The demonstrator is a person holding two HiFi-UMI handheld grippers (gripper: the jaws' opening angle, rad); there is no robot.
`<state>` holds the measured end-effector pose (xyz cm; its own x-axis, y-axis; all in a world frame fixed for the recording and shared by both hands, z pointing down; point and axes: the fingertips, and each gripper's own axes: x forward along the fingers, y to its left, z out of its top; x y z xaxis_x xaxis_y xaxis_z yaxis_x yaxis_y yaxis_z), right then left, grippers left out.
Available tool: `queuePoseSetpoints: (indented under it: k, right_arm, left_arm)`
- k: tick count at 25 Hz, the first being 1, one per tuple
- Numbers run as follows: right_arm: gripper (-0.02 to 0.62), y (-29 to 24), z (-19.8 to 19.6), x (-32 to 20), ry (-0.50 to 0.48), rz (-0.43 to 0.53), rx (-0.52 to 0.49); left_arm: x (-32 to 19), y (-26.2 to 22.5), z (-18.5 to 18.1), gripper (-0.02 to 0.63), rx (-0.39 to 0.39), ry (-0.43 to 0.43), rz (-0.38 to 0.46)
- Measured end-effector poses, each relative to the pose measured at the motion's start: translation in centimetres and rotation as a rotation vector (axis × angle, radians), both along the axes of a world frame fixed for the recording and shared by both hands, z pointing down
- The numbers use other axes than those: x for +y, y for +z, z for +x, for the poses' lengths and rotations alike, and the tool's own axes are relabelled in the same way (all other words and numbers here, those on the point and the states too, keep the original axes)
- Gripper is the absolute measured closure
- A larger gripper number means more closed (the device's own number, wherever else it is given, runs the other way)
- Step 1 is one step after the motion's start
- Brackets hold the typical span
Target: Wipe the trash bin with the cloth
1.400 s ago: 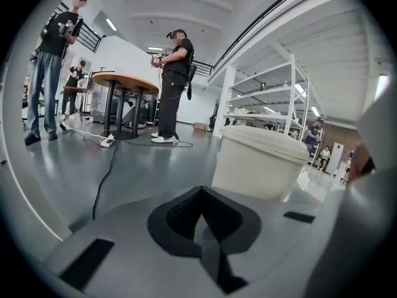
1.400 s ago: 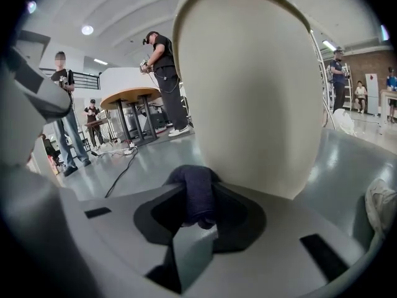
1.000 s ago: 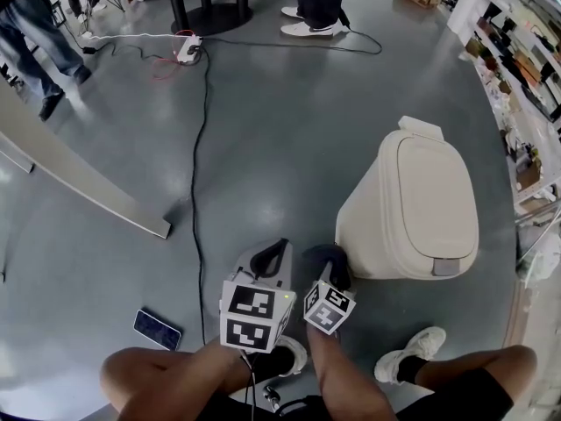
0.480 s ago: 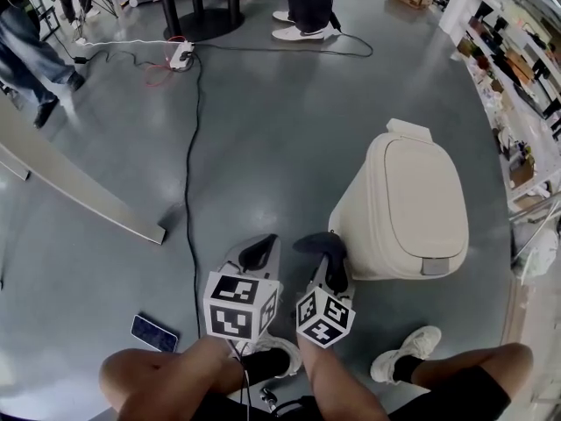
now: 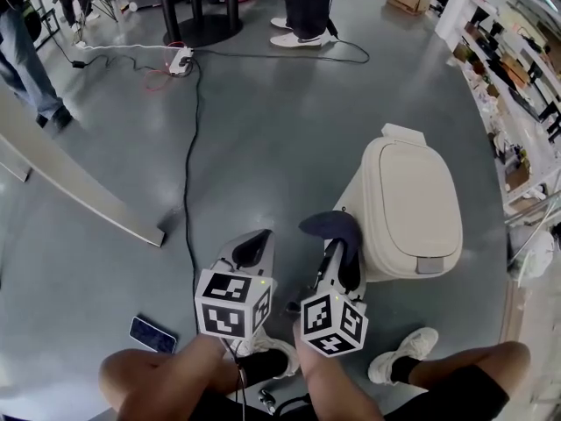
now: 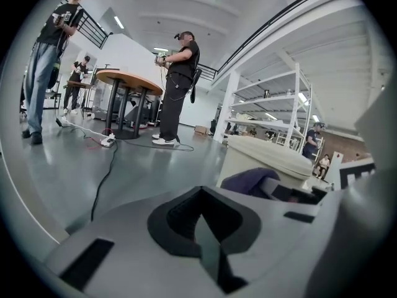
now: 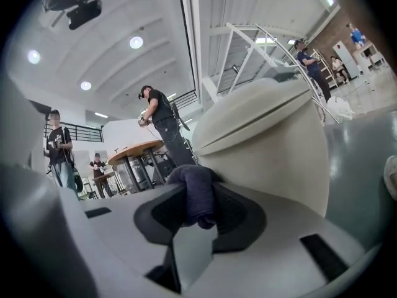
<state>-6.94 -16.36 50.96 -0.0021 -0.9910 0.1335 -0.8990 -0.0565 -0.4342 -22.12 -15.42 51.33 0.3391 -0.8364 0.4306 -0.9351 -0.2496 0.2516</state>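
Grey polished floor (image 5: 289, 130) fills your head view, with a black cable (image 5: 186, 182) running from far to near on the left and a phone (image 5: 153, 333) lying flat at the near left. On the right stands the cream trash bin (image 5: 412, 200), upright with its lid down. Your right gripper (image 5: 337, 242) holds the dark cloth (image 5: 331, 226) at the bin's near-left side, just beside its wall. Your left gripper (image 5: 252, 249) hangs to the left of it, apart from the bin, over bare floor. In the left gripper view, the left gripper (image 6: 200, 221) has its jaws brought together with nothing between them; the trash bin (image 6: 273, 157) sits to the right and the cloth (image 6: 248, 180) shows as a dark bundle in front of it, while a person (image 6: 180, 85) stands by a round table (image 6: 127, 79) far off. In the right gripper view, the right gripper (image 7: 198, 215) has its jaws clamped on the cloth (image 7: 195, 188), which bunches up between them, and the trash bin (image 7: 267, 148) looms directly behind, its lid seam visible above.
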Motion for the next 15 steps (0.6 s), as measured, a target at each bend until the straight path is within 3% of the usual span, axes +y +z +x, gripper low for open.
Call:
queuePoseSetpoints:
  k: [7, 15]
  right_arm:
    - [0.497, 0.2, 0.4, -0.4, 0.042, -0.008, -0.029]
    - [0.497, 4.3, 0.6, -0.7, 0.062, -0.094, 0.0]
  left_arm:
    - [0.0, -0.1, 0.0, 0.609, 0.001, 0.007, 0.006]
    - [0.1, 0.6, -0.2, 0.609, 0.0, 0.008, -0.01]
